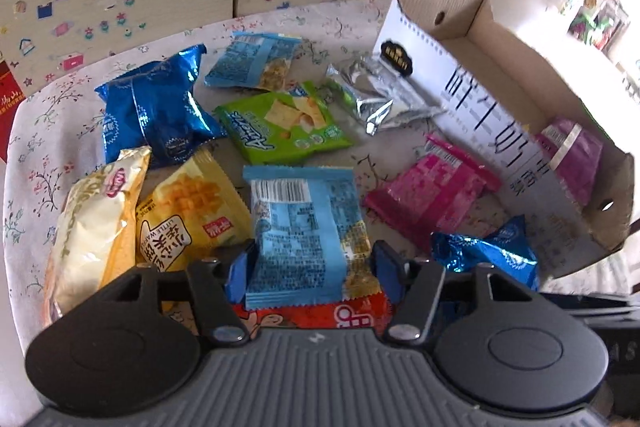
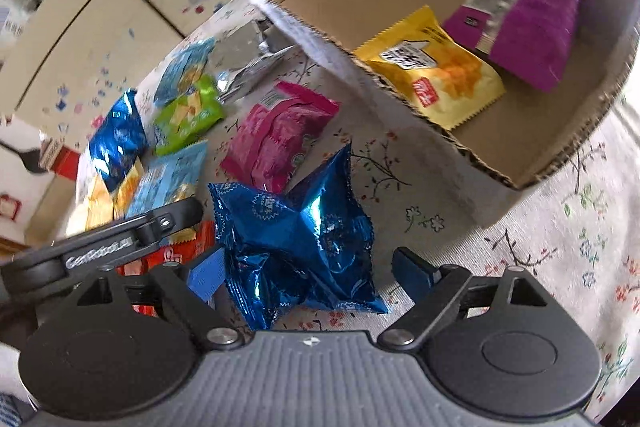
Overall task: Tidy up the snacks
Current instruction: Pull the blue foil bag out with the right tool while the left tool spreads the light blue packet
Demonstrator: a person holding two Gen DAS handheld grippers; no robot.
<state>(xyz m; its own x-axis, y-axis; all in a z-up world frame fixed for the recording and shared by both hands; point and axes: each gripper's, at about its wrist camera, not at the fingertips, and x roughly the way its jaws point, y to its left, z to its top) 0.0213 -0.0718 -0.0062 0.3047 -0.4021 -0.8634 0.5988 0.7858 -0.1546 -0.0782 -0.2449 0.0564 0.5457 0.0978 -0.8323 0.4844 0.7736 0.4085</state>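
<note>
In the left wrist view, the left tongs are seen spread wide, with a light blue packet lying between the blue fingers; whether the pads touch it cannot be told. Under that packet a red packet is partly hidden, and its near edge is cut off by the tong body. On the floral-clothed counter are spread a dark blue foil bag, a green packet, a second light blue packet, a silver pouch, a pink packet, a yellow waffle packet and a cream bag. A cardboard box stands toward the counter's right edge; its near wall hides most of the interior, and only part of a purple packet is seen inside. Another blue foil bag is half covered by the tong's right arm.

In the right wrist view, the right tongs are held wide open around a crumpled blue foil bag resting on the counter; contact with the fingers cannot be judged. The box is seen from above, holding a yellow packet and the purple packet, which is blurred. The left tongs cross the lower left, covering part of the red packet. The far snacks are smeared by motion blur.
</note>
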